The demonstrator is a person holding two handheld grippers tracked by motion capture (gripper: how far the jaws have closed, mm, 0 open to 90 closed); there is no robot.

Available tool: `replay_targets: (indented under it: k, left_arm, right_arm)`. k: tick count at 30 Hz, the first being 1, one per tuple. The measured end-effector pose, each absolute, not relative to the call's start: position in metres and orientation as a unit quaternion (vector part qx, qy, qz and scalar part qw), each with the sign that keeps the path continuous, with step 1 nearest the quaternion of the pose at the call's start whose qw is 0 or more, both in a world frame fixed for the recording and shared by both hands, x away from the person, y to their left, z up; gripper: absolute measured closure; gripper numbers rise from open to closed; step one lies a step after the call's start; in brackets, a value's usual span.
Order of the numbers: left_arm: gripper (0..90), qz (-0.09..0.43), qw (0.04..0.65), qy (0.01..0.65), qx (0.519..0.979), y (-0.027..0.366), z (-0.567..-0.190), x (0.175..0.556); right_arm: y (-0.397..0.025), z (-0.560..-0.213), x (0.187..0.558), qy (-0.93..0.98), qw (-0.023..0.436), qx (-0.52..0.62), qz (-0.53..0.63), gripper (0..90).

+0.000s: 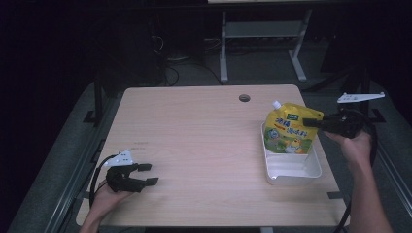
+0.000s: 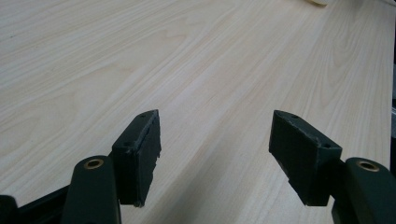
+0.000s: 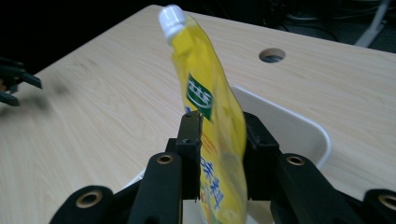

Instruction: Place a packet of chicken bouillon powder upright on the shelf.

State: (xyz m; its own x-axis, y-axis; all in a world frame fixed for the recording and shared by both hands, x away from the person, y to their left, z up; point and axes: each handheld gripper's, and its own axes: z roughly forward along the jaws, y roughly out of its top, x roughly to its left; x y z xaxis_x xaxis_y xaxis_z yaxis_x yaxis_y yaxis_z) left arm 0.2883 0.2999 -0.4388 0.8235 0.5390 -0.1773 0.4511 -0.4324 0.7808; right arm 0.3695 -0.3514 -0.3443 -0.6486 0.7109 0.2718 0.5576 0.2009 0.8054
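Bare tabletop (image 1: 204, 141) left of tray (image 1: 291, 172); pouch (image 1: 291, 131) blocks tray's far end.

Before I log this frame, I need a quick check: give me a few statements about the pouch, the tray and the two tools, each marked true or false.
1. The right tool is clamped on the yellow pouch. True.
2. The pouch lies flat on the table. False: it stands upright over the white tray.
3. The left tool holds a bottle. False: it is open, over bare wood.
4. The pouch has a white cap. True.
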Motion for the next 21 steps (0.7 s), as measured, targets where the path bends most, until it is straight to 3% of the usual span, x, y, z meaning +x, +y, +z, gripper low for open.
replay_targets:
  k: [5, 11, 14, 21]
  left_arm:
    - [33.5, 0.049, 0.443, 0.291, 0.846, 0.299, -0.439, 0.288]
    - [33.2, 0.046, 0.442, 0.291, 0.847, 0.297, -0.439, 0.288]
    - [32.8, 0.044, 0.441, 0.29, 0.848, 0.297, -0.44, 0.289]
    - [31.9, 0.043, 0.442, 0.29, 0.848, 0.297, -0.44, 0.29]
  right_arm:
    - [-0.356, -0.354, 0.367, 0.768, 0.072, 0.424, 0.474, 80.8]
    - [-0.36, -0.351, 0.364, 0.758, 0.078, 0.428, 0.486, 73.6]
    - [-0.359, -0.339, 0.363, 0.754, 0.09, 0.425, 0.493, 67.0]
    - [-0.352, -0.314, 0.362, 0.749, 0.112, 0.417, 0.502, 61.5]
